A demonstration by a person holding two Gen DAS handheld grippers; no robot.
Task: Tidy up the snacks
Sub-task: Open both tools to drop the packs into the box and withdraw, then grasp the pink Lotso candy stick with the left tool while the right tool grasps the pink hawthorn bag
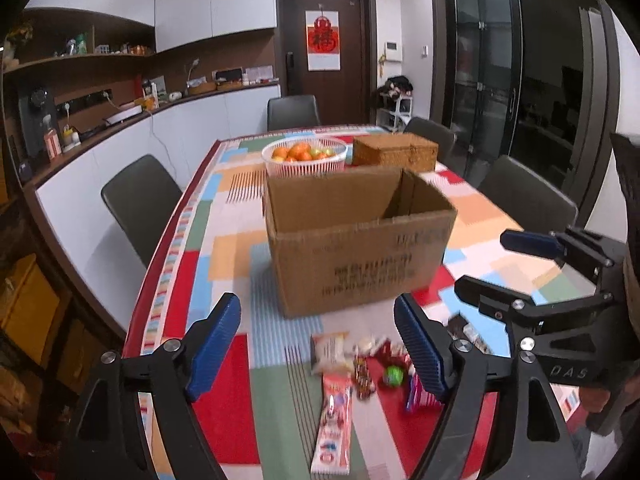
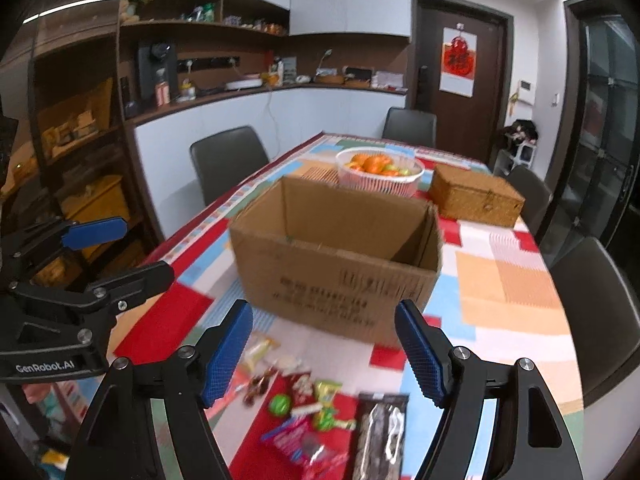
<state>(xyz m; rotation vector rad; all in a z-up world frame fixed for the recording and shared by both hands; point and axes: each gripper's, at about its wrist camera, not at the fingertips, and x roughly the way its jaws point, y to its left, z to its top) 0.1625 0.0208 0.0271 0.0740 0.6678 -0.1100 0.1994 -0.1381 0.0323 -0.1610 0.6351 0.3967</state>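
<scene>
Both tongs wide open, nothing held — snacks loose on the desk, box waiting.

Left tongs and right tongs hover over the snacks, which lie scattered on the desk just in front of the open box; its floor isn't visible, so contents unknown. Long sachet, white pack, green ball, dark foil bag — all look light, crinkly, prob. slippery; small wrapped sweets may slide. Judgement: pinch flat packs across the middle or a sealed edge, gently — contents likely crush. Fruit basket and wicker case sit behind the box.
</scene>
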